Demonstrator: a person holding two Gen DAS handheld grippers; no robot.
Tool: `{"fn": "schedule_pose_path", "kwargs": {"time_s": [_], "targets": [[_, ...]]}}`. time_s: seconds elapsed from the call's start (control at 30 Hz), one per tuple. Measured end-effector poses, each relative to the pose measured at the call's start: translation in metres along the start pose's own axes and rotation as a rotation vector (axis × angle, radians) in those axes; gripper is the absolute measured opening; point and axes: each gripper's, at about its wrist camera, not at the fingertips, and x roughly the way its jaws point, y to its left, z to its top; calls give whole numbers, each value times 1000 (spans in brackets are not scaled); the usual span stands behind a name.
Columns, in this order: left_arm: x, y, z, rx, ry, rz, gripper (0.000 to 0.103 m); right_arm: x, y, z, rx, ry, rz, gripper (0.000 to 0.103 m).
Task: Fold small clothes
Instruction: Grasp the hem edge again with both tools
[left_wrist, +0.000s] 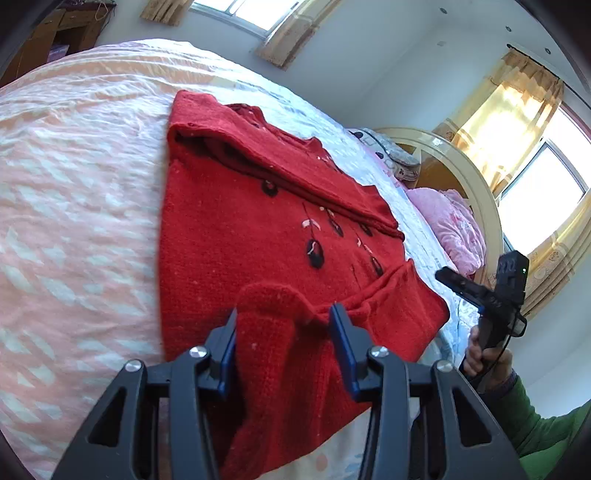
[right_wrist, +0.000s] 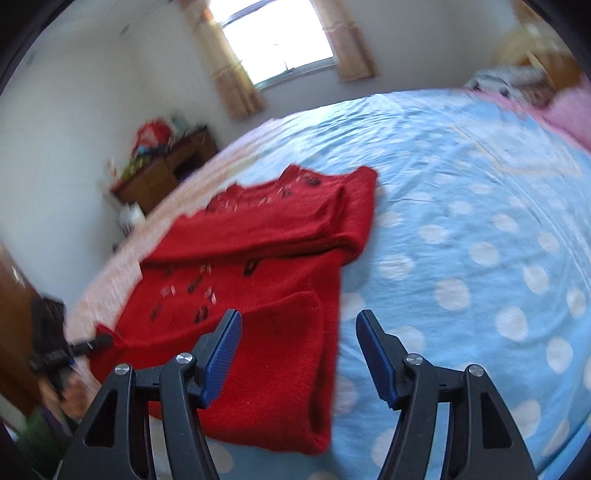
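Observation:
A small red knitted sweater (left_wrist: 240, 236) with black and pink motifs lies spread on the bed, one sleeve folded across its far side. My left gripper (left_wrist: 284, 321) is open, its blue pads on either side of a raised fold of the near sleeve (left_wrist: 273, 332). The right gripper shows in the left wrist view (left_wrist: 454, 280) at the sweater's right edge, held in a hand. In the right wrist view the sweater (right_wrist: 258, 258) lies left of centre. My right gripper (right_wrist: 299, 332) is open and empty above the sweater's right edge. The left gripper (right_wrist: 99, 339) touches the sweater's left corner there.
The bed has a pink patterned sheet (left_wrist: 74, 221) on one side and a blue dotted sheet (right_wrist: 461, 221) on the other. Pink pillows (left_wrist: 450, 225) and a cream headboard (left_wrist: 469, 177) stand at the bed's end. A wooden desk (right_wrist: 162, 173) with clutter stands by the wall.

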Motion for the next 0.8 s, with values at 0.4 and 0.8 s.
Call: {"fn": "schedule_pose_path", "kwargs": {"time_s": [0.4,0.8], "targets": [[-8,0,-4,18,-31,26,13,50,39,-7,-242,85,-143,12],[-9,-3,-1,48,-37,69,13,16,25,-12,-89,18,-113,10]]}}
